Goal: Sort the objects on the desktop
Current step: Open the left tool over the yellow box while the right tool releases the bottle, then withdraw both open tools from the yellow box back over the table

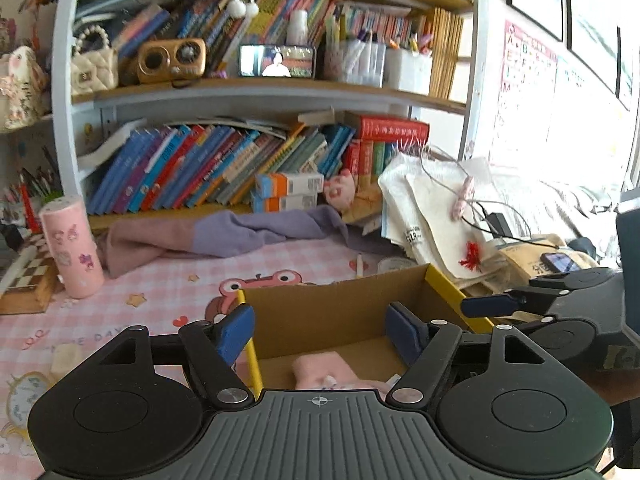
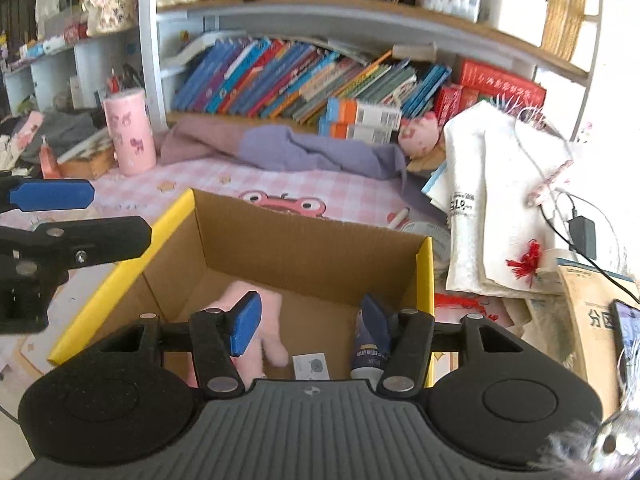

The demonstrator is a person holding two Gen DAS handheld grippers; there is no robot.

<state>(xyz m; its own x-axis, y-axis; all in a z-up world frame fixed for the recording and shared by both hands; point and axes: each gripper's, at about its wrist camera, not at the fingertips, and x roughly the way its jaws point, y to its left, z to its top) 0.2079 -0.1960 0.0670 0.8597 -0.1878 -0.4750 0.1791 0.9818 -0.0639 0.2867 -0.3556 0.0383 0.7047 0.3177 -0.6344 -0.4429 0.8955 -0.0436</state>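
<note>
My left tongs (image 1: 320, 330): released, nothing between the pads.
My right tongs (image 2: 310, 322): released, empty.
Pink plush (image 2: 256, 320): lying in the cardboard box (image 2: 312, 248).
Risk: my tongs may snag the box wall and drag it across the desk (image 1: 160, 280).

The right tongs (image 2: 310, 330) hang open above a cardboard box (image 2: 280, 240) with yellow edges, nothing between their blue pads. On the box floor lie a pink plush item (image 2: 264, 312), a small white card (image 2: 311, 366) and a dark blue tube (image 2: 370, 350). The left tongs (image 2: 52, 216) reach in from the left edge. A pink cylinder (image 2: 129, 132) stands on the checked surface (image 2: 280, 184) beyond.
</note>
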